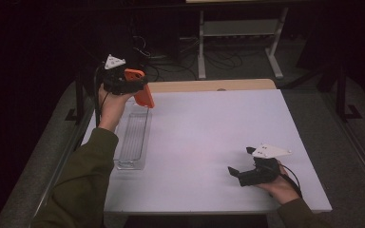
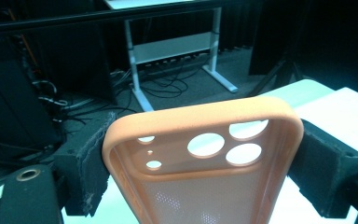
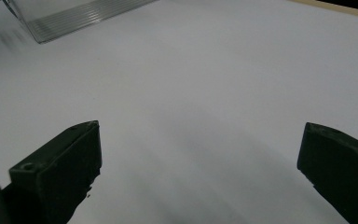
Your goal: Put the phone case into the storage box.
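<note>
1. The left gripper was raised above the far left part of the white tabletop, its jaws pinching an orange soft-plastic phone case with round camera cut-outs by its two long edges.
2. In the high view the case hung tilted from the jaws, its lower end just above the far end of the clear ribbed plastic tray; whether it touched the tray could not be told.
3. The tray lay lengthwise along the table's left edge, its near end short of the near edge.
4. The right gripper sat low over the near right part of the table, jaws spread wide with nothing between them, pointing left toward the tray.
5. In the right gripper view, bare white surface stretched from the jaws to the tray's corner.
6. The middle and far right of the table lay open, up to the wooden strip at the far edge.
</note>
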The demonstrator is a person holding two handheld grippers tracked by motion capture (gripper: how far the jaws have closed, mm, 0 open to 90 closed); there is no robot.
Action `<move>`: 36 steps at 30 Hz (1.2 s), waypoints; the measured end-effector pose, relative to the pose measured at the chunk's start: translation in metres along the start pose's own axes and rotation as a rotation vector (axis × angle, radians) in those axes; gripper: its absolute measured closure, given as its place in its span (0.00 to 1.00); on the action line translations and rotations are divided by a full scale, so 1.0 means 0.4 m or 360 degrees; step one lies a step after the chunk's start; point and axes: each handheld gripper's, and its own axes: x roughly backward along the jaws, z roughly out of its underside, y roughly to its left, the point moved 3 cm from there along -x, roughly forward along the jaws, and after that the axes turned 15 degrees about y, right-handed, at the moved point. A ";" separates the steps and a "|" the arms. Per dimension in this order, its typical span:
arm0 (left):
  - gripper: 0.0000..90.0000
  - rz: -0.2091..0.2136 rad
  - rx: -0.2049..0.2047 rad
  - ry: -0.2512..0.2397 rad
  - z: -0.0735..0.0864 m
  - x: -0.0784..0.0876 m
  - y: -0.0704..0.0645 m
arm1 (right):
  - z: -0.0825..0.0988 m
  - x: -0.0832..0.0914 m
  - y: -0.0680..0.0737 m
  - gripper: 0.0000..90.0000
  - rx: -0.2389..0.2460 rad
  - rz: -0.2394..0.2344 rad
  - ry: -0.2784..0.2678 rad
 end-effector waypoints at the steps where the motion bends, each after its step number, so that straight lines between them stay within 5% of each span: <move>1: 0.17 -0.0007 0.0008 -0.0001 0.001 -0.001 0.002 | 0.000 0.000 0.000 0.00 0.0000 0.0001 0.0000; 19: 0.17 -0.0168 0.0106 0.0075 0.043 -0.041 0.052 | 0.000 -0.002 0.000 0.00 0.0001 -0.0001 0.0000; 36: 0.17 -0.0259 0.0176 0.0130 0.066 -0.073 0.063 | 0.000 -0.001 0.000 0.00 0.0004 -0.0002 -0.0002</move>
